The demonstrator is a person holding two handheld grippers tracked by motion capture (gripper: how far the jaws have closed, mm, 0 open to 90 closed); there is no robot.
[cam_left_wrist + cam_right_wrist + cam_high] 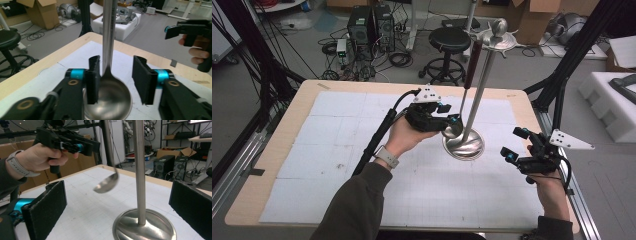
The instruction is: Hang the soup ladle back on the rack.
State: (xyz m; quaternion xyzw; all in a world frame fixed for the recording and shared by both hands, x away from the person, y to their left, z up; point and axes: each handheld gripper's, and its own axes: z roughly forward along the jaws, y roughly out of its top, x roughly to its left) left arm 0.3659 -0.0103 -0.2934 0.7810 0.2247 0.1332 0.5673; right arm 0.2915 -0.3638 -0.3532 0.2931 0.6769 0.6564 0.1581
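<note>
In the high view my left gripper (451,120) sits just above the middle of the frame, held in my left hand (404,136), with a pale watch (386,156) on the wrist below it. Its tips are at the bowl of a shiny steel ladle with a dark reddish-brown handle (452,129), which hangs from the top of a tall polished metal stand with a round base and a ball on top (464,143). The ladle's bowl hangs just left of the stand's round base, low over the white gridded mat (337,145) that covers the light wooden table (272,150).

In the left gripper view, the ladle's bowl (110,97) lies between my two black jaws at the lower middle of the frame. The jaws stand apart: the pad on the picture's left lies against the ladle's neck, or so it looks from this angle, while the one on the right stands clear of the bowl with a gap. I am not clamping the ladle.

My right gripper (514,145) is at the right of the high view, near the mat's edge, apart from the stand's base. In the right gripper view its black jaws are spread wide at the frame's two lower corners, with the stand's pole (139,170) and base rising between and beyond them, untouched.
</note>
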